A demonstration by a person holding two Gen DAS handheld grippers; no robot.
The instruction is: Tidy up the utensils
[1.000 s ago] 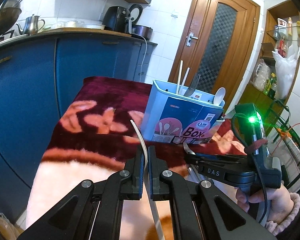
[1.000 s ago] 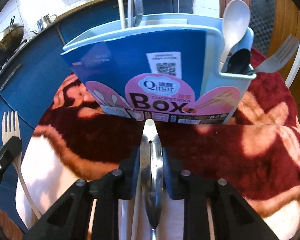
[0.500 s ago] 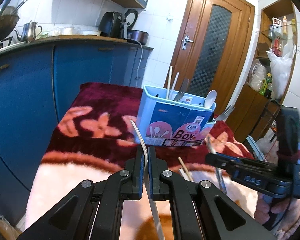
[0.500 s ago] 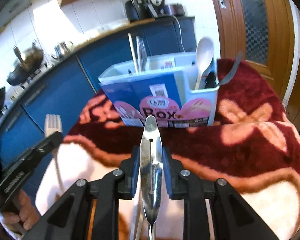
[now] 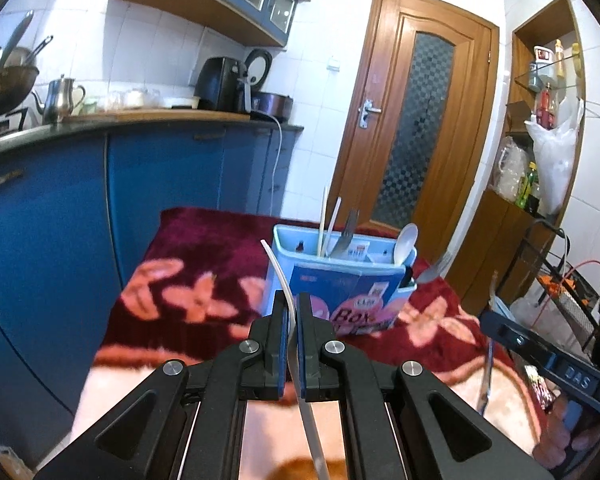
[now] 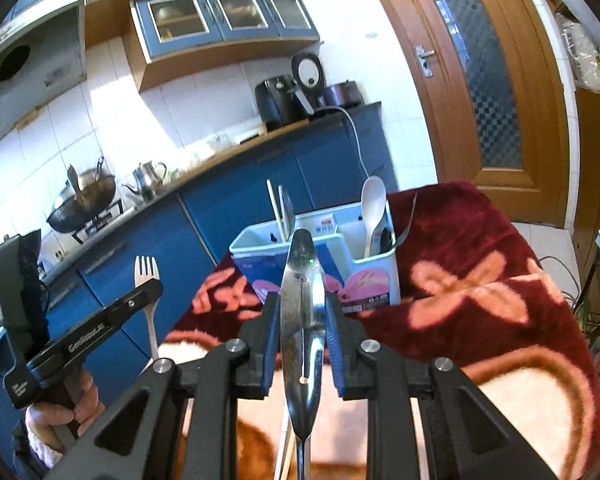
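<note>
Left wrist view: the left gripper [image 5: 293, 318] clamps a white plastic fork [image 5: 278, 270] short of the light-blue plastic utensil box [image 5: 336, 280] on the red floral blanket [image 5: 180, 292].

Right wrist view: the right gripper [image 6: 302, 320] pinches a shiny steel spoon [image 6: 302, 300], which partly hides the box.

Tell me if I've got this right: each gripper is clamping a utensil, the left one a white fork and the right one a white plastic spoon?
Not quite. The right gripper clamps a shiny metal spoon, not a white plastic one, as the right wrist view shows. The white spoon stands in the utensil box. The left gripper does clamp the white fork.
</note>
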